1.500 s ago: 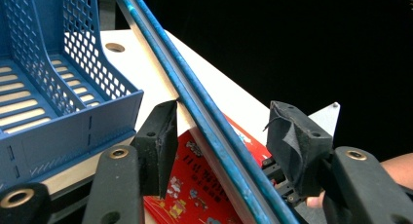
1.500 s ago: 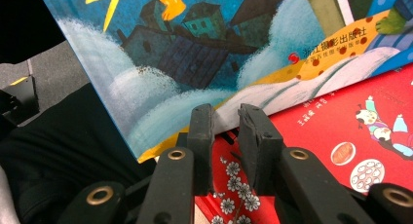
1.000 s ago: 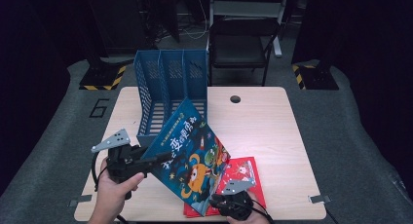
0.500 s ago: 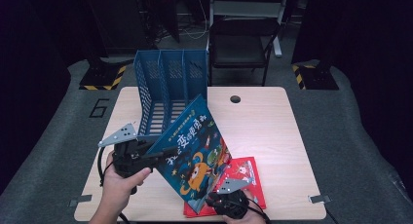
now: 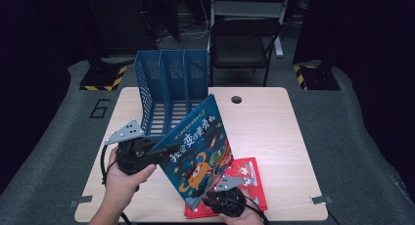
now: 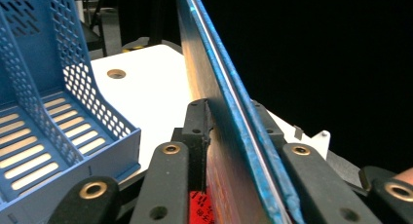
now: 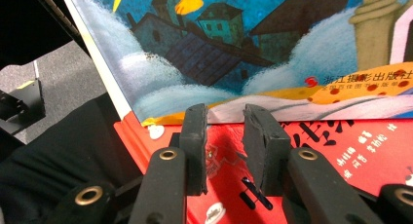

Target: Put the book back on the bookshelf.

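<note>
Book with blue cover, tilted up off red book near blue file rack, pinched at its edge by just-closing left gripper; right gripper slightly open, empty, beneath; best kept clamped, lifted steadily toward rack.

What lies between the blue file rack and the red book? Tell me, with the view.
In the high view, the blue picture book, tilted up on its edge and clamped in the left gripper, stands between the blue file rack and the red book.
</note>
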